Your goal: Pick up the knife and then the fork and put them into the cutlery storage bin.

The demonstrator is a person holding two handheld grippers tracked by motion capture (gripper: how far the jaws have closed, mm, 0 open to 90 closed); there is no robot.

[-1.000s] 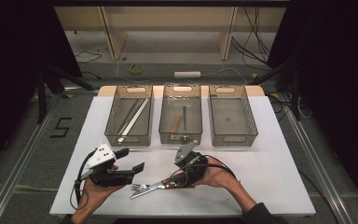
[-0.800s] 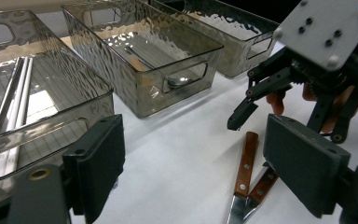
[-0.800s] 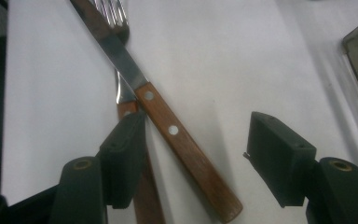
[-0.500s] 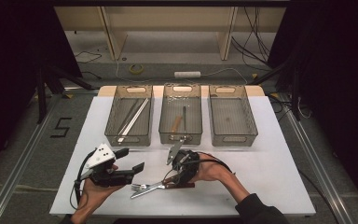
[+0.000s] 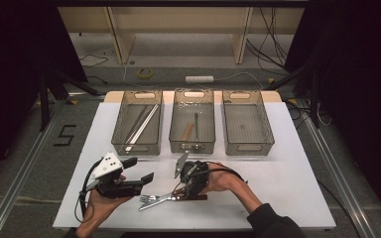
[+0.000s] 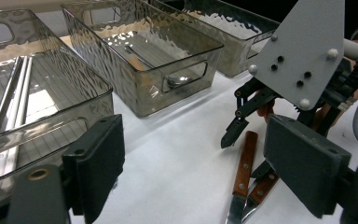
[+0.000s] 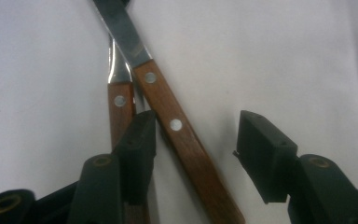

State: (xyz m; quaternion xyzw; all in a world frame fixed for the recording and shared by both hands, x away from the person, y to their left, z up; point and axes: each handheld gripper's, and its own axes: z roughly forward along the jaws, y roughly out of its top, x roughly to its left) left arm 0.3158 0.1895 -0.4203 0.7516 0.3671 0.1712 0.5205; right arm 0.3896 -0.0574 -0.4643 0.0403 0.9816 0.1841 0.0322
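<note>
Two wood-handled utensils (image 5: 164, 198) lie crossed on the white table (image 5: 287, 188) near its front edge, a fork's tines pointing left. My right gripper (image 5: 182, 190) points down over their handles. In the right gripper view my right gripper (image 7: 196, 126) is open. One handle (image 7: 182, 135) lies between the jaws beside the left pad, clear of the right pad. The other handle (image 7: 120, 109) runs under the left jaw. These jaws have just been closing. My left gripper (image 5: 139, 169) hovers open to the left, and in its own view my left gripper (image 6: 200, 149) holds nothing.
Three clear bins stand in a row behind. The left bin (image 5: 121, 130) holds long metal pieces. A wood-handled utensil and a spoon lie in the middle bin (image 5: 174, 130). The right bin (image 5: 268, 130) looks bare. Dark floor surrounds the table.
My right gripper has shifted a little left and down onto the handles, and its jaws stand narrower. The left gripper has stayed put.
</note>
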